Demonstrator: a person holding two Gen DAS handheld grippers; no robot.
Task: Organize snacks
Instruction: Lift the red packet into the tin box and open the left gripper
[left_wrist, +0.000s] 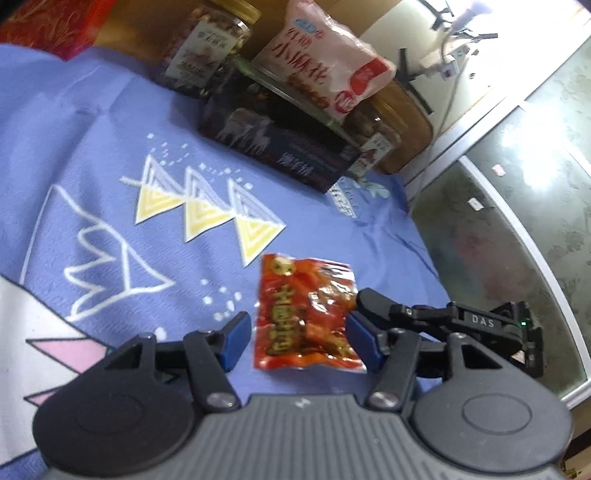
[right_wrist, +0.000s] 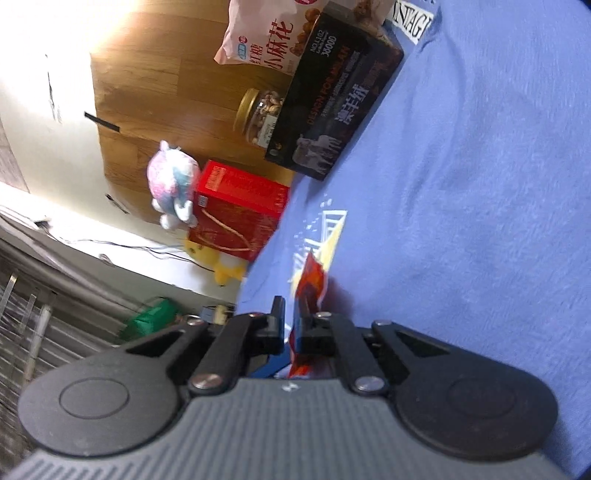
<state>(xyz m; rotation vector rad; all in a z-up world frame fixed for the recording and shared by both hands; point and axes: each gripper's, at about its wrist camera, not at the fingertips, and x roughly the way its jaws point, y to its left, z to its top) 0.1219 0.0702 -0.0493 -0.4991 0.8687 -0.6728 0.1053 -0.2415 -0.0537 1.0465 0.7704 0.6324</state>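
Note:
A small red snack packet (left_wrist: 306, 317) with yellow print sits between the blue pads of my open left gripper (left_wrist: 295, 336), just above the blue printed cloth (left_wrist: 110, 129). My right gripper (left_wrist: 360, 308) comes in from the right and is shut on the packet's right edge. In the right wrist view the same packet (right_wrist: 310, 284) stands edge-on between the closed fingers of my right gripper (right_wrist: 291, 325). At the back stand a dark box (left_wrist: 273, 144), a pink snack bag (left_wrist: 325, 62) on it and a nut jar (left_wrist: 207, 51).
A second jar (left_wrist: 380, 133) stands behind the dark box. A red gift box (right_wrist: 236, 210) and a plush toy (right_wrist: 173, 188) sit by the wooden headboard (right_wrist: 147, 92). The cloth's edge drops to a tiled floor (left_wrist: 517, 221) on the right.

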